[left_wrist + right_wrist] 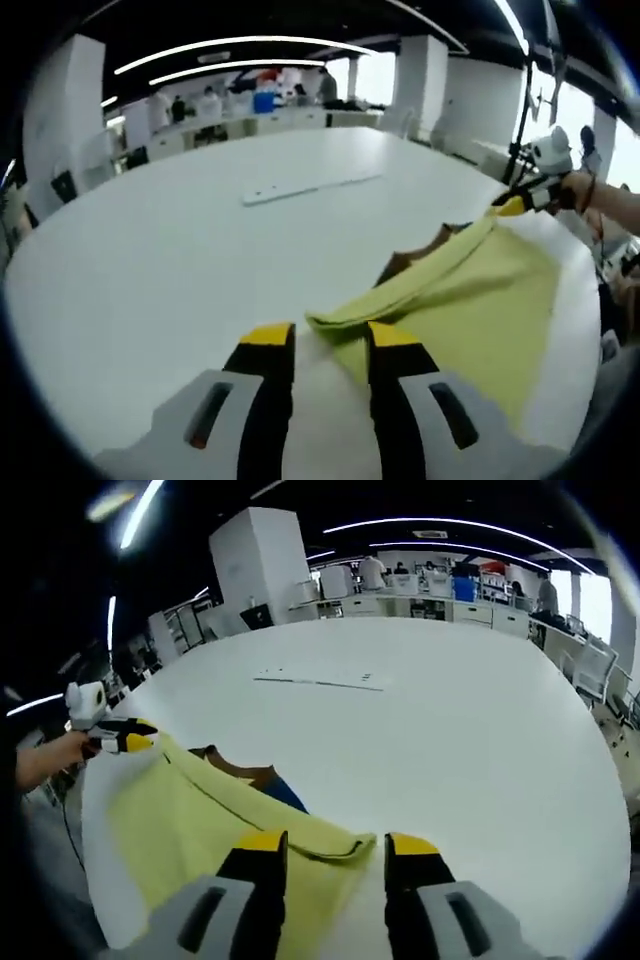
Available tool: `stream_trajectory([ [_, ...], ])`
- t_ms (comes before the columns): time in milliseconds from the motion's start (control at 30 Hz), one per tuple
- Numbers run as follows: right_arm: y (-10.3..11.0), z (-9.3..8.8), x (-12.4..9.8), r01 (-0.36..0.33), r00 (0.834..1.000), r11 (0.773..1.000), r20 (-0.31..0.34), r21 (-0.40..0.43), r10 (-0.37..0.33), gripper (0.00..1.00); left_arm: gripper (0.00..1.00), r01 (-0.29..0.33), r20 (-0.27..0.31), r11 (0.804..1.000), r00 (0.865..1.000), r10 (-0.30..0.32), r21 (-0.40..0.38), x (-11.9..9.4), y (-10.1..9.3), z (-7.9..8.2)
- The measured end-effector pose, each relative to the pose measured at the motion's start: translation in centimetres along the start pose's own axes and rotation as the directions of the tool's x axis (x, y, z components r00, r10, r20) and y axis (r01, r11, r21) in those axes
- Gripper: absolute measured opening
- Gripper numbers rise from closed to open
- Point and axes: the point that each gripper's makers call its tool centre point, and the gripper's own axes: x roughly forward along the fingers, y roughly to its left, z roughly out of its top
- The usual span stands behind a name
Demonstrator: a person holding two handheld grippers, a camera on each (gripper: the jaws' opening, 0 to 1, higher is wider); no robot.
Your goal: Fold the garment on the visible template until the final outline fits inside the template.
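A yellow garment lies folded on the white table, with a doubled edge running between both grippers. My left gripper stands open, and the garment's near corner sits between its yellow tips. In the same view my right gripper is at the far end of that edge. In the right gripper view my right gripper is open over the garment, whose folded edge lies between its tips. The left gripper is at the garment's far left corner. A brown and blue patch shows from under the fold.
A flat white strip lies further out on the table. A person's hand holds the right gripper near the table's edge. Desks, chairs and people stand at the back of the room.
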Motion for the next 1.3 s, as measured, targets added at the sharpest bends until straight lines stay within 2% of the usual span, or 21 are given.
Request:
stream_trajectory([
  [67,-0.1,-0.7,-0.2,0.012,0.999,0.997,-0.032,-0.073,-0.014,0.36,0.27,0.028,-0.027,0.997,0.999,-0.026,0.071,0.0,-0.5,-0.6],
  [167,-0.5,-1.7,-0.1,0.028,0.997,0.991,-0.067,-0.129,-0.037,0.32,0.23,0.035,-0.049,0.998,0.998,-0.033,0.046,0.7,-0.4,-1.3],
  [233,-0.4,-2.0,-0.1,0.048,0.995,0.985,-0.073,-0.168,-0.061,0.32,0.23,0.004,-0.074,0.994,0.997,0.004,0.105,0.8,0.0,-1.4],
  [333,-0.7,-2.1,0.4,0.052,0.996,0.984,-0.065,-0.173,-0.064,0.31,0.24,0.010,-0.046,0.996,0.999,-0.006,0.091,1.4,0.2,-1.1],
  [533,-0.7,-1.8,1.2,0.053,0.997,0.983,-0.048,-0.173,-0.062,0.29,0.25,0.005,-0.039,0.993,0.999,0.000,0.116,2.9,0.0,-0.5],
  [733,-0.6,-0.6,2.3,0.052,0.999,0.994,0.007,-0.092,-0.052,0.29,0.24,-0.027,-0.017,0.998,0.999,0.028,0.064,4.2,0.2,0.3],
  [867,-2.1,-0.1,3.8,0.067,0.997,0.998,0.035,-0.016,-0.066,0.27,0.22,-0.047,-0.012,0.998,0.999,0.048,0.032,4.7,0.6,0.6],
  [1000,-2.3,0.2,4.0,0.086,0.994,0.994,0.055,0.066,-0.090,0.26,0.15,-0.071,-0.006,0.995,0.998,0.070,-0.066,5.2,1.5,0.5],
  [1033,-2.8,0.3,4.2,0.102,0.993,0.992,0.056,0.069,-0.106,0.24,0.14,-0.072,-0.009,0.995,0.997,0.072,-0.070,5.3,1.6,0.5],
  [1133,-3.5,0.3,4.2,0.148,0.987,0.987,0.051,0.067,-0.152,0.20,0.04,-0.076,0.006,0.992,0.997,0.077,-0.101,5.3,1.3,0.7],
  [1167,-3.2,0.2,4.0,0.155,0.986,0.986,0.050,0.065,-0.158,0.20,0.04,-0.078,0.014,0.989,0.997,0.081,-0.127,5.3,1.3,0.8],
  [1200,-3.4,0.1,4.0,0.161,0.985,0.985,0.049,0.067,-0.164,0.19,0.04,-0.103,-0.004,0.985,0.995,0.103,-0.141,5.2,1.5,0.4],
  [1300,-3.7,0.3,4.2,0.161,0.984,0.983,0.056,0.090,-0.166,0.19,0.04,-0.116,-0.002,0.980,0.993,0.117,-0.160,5.3,1.8,0.3],
])
